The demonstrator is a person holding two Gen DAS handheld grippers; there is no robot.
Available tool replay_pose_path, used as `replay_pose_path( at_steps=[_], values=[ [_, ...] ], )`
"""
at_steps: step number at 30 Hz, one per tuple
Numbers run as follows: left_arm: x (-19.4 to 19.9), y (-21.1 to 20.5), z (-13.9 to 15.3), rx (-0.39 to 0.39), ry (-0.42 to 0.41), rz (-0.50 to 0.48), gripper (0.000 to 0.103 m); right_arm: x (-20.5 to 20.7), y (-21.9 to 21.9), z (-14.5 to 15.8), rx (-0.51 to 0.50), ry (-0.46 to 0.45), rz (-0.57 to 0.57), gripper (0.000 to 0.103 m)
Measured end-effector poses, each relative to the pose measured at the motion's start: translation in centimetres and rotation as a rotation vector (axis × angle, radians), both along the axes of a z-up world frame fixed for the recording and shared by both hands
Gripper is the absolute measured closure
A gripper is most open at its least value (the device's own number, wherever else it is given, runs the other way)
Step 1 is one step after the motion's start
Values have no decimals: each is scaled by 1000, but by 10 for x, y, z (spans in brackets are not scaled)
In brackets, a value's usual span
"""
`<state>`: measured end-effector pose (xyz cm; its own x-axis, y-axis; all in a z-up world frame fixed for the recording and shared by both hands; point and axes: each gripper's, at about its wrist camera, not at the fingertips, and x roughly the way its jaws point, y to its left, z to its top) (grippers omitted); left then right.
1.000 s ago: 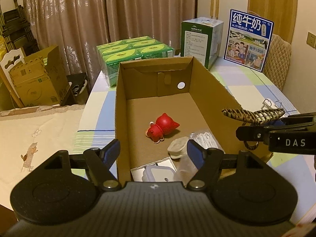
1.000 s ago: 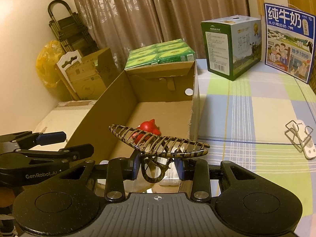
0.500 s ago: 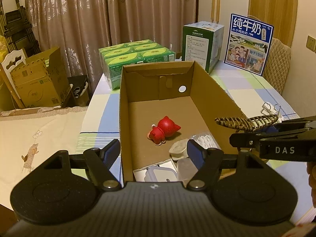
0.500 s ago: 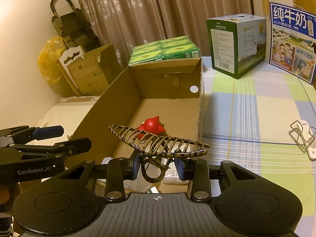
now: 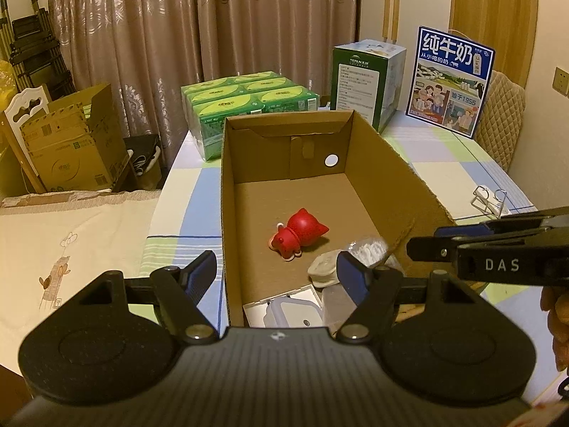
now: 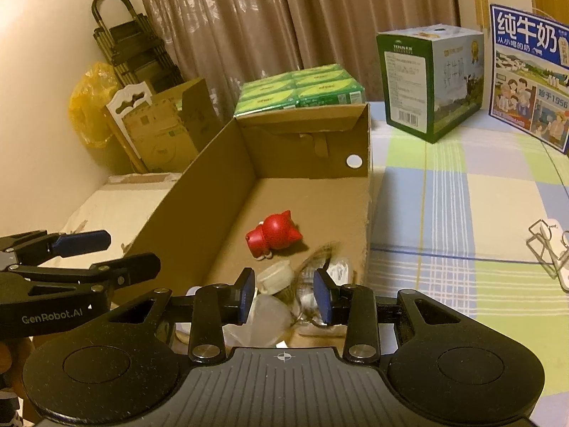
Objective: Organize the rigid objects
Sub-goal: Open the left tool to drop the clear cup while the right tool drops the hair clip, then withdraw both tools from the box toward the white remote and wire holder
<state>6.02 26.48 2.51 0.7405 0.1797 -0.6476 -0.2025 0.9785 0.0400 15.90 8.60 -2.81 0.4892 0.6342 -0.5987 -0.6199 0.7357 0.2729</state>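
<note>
Left gripper: our left gripper (image 5: 276, 262) hangs over the near left corner of the cardboard box (image 5: 391, 149), jaws apart with nothing between them. We judge it is waiting, not carrying.
Right gripper: our right gripper (image 6: 283, 277) points down into the box's near end. Its jaws are opening and the pads press on nothing.
Blurred shape: a brownish smear (image 6: 324, 249) sits just past the right pads at 12 o'clock. It is too streaked to name.
Sorted things: the red figurine (image 5: 298, 233) lies on its side mid-floor. The white cap (image 5: 322, 270), clear packet (image 5: 366, 249) and white container (image 5: 295, 311) crowd the near end, at 6 o'clock from it.
Unsorted thing: a wire clip (image 6: 547, 249) lies on the table (image 6: 462, 213), well apart from the box at 3 o'clock.
Edges: the box's right wall stands between us and that clip, so we must rise over its rim.
Open room: the far half of the box floor is bare, as is the cloth around the clip.
</note>
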Motion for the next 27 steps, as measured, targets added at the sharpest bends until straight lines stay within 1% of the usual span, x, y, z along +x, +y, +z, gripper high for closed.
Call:
replay_pose_path(
  at_steps=[1,3,10,19,27],
  values=[
    [0,0,0,0,0,0,33,0,-1,1,2,-3,-1,65],
    [0,0,0,-1,0,0,33,0,-3,2,10,-7,-8,63],
    [-4,-3,4,-5,-7,-2,33,-8,-23,9,30,-17,-36,61],
    [-14,-23,19,-7,-20,-14,33,-25,-53,16,45,-8,-72,59],
    [-28,-46,33,-5,-28,-30,33,-46,-79,30,61,-31,-94,58]
  ],
)
